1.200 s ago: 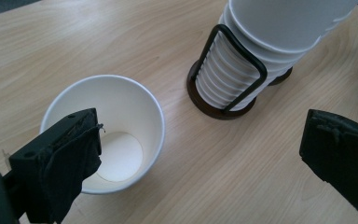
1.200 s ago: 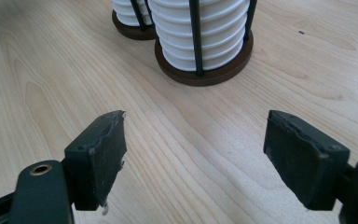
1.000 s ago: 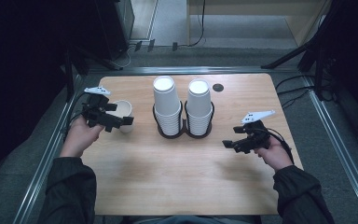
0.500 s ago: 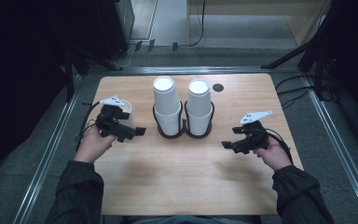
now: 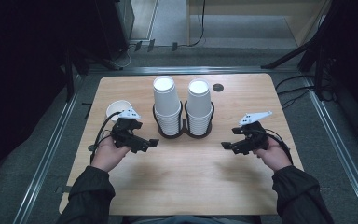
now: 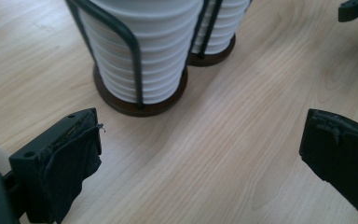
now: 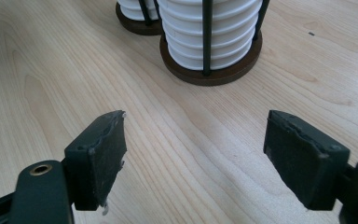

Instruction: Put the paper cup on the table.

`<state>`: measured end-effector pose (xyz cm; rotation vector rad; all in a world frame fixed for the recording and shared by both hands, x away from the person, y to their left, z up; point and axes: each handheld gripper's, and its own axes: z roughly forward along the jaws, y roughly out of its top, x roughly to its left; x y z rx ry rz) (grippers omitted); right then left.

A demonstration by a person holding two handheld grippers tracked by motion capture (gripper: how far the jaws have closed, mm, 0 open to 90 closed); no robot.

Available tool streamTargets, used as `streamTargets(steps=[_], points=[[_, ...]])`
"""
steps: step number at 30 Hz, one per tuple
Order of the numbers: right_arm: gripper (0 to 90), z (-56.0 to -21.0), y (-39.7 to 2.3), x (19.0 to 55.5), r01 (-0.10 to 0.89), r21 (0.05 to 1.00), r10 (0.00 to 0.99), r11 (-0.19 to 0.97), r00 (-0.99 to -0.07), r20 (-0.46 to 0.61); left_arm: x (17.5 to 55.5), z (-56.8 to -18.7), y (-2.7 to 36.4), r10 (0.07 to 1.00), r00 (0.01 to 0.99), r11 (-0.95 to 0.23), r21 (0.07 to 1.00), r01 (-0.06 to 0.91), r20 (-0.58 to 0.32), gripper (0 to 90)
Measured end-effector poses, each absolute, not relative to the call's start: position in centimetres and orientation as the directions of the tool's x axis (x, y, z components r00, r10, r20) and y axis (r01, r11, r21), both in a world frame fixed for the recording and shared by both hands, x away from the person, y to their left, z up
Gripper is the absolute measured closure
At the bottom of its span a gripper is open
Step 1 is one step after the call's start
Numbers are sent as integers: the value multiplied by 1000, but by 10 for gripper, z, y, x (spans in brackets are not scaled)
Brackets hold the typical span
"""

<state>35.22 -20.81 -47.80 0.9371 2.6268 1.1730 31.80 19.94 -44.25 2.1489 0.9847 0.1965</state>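
Two tall stacks of white paper cups stand in a black wire holder (image 5: 183, 133) at the table's middle: the left stack (image 5: 165, 100) and the right stack (image 5: 199, 102). A single white cup (image 5: 117, 108) stands upright at the table's left, behind my left hand. My left gripper (image 5: 148, 143) is open and empty, low over the wood, front-left of the holder; its own view shows the left stack (image 6: 137, 51) close ahead. My right gripper (image 5: 227, 145) is open and empty, front-right of the holder, with the right stack (image 7: 209, 28) ahead of its jaws.
The wooden table (image 5: 186, 186) has bare room in front of the holder. A small dark round spot (image 5: 218, 87) lies near the back edge. Metal rails run along the table's left and right sides, with cables on the floor beyond.
My left gripper has drawn away from the single cup, moving right and toward the front, leaving the cup standing at the left. The right gripper has stayed put.
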Motion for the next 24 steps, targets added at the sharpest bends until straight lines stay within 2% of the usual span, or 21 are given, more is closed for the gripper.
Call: streamTargets(steps=[14, 18, 24], points=[[214, -479, -200, 344, 475, 701, 564, 531, -816, 125, 303, -458, 165, 638, 752, -484, 673, 560, -168, 0], [214, -480, -197, 341, 471, 698, 557, 539, -821, 124, 304, -461, 153, 604, 771, -486, 673, 558, -203, 0], [213, -481, -190, 335, 456, 693, 543, 558, -833, 111, 304, -465, 139, 576, 798, -524, 668, 529, -180, 0]])
